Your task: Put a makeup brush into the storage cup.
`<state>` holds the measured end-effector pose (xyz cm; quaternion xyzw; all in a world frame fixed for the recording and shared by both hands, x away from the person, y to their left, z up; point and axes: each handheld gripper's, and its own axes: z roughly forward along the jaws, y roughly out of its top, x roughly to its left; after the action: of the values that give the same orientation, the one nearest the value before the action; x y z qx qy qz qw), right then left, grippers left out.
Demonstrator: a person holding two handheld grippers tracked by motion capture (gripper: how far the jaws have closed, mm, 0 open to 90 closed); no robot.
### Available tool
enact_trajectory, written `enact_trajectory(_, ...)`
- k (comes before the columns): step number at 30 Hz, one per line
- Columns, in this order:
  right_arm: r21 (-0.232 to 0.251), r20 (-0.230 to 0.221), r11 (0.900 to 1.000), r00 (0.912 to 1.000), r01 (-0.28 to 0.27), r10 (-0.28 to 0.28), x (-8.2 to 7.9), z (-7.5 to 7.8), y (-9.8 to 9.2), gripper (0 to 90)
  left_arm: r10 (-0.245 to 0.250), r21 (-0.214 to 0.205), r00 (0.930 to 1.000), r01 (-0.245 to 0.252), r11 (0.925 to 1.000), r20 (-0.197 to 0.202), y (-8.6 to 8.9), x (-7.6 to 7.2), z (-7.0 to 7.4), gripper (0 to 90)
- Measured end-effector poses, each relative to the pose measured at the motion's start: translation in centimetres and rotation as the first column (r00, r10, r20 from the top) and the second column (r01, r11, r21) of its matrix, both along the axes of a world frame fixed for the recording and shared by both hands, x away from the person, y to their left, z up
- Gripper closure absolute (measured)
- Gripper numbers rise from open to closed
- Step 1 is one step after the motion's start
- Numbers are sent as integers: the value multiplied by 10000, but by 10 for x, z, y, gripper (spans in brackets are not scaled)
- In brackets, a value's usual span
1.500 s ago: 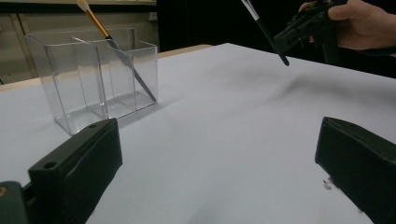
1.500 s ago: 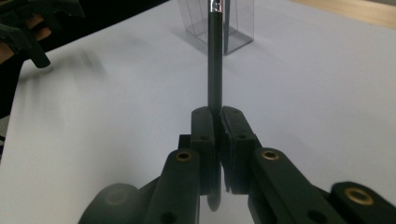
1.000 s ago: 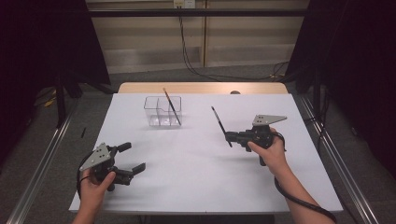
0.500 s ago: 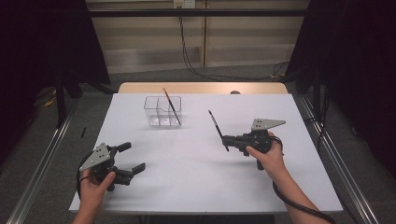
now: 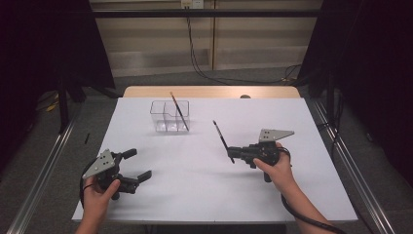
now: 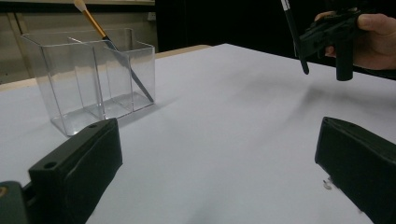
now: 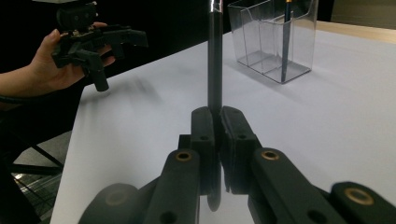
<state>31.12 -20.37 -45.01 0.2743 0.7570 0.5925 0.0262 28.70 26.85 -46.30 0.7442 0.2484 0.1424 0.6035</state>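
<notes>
Two grippers work over a white desk [image 5: 204, 185], one at each side of the high view. At the left, the left gripper [image 5: 140, 165] sits low near the front edge of the desk, held in the person's left hand [image 5: 97, 197]. Its jaws stand wide apart with nothing between them; in the left gripper view the two black jaws rise at the far left and far right of the frame with bare desk between.

Farther back and a little toward the middle stands a clear plastic holder [image 5: 163, 119] with compartments. A brush with an orange handle [image 5: 179, 111] leans in its right-hand compartment, tilted so that its top points back and to the left. In the left gripper view the same brush shows a pale tip above the holder's rim.

To the right of the holder, well apart from it, a black brush [image 5: 220, 136] slants over the desk, its upper end pointing back and left. The right gripper [image 5: 231, 155] is clamped on its lower part, jaws closed tight on the handle, as the right gripper view shows plainly. The person's right hand [image 5: 275, 168] holds this gripper above the desk at the right of the middle, with the grey plate on top.
</notes>
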Motion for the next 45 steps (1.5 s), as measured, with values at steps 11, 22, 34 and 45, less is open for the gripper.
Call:
enact_trajectory(11,-74,10,9994,9994,-343,343,-5,-3,7,844,-32,-102,10000,32,9999,-40,-1,0,1,6)
enact_trajectory(22,36,36,9988,9988,-490,490,-7,-2,11,844,-61,-290,9999,58,9996,-86,-3,1,2,1)
enact_trajectory(34,74,85,9986,9986,-529,529,-8,-2,12,844,-442,-450,9990,437,9980,-101,-18,7,12,0)
enact_trajectory(45,161,120,9983,9983,-567,565,-9,-2,14,844,-830,-357,9965,825,9960,-120,-36,13,18,0)
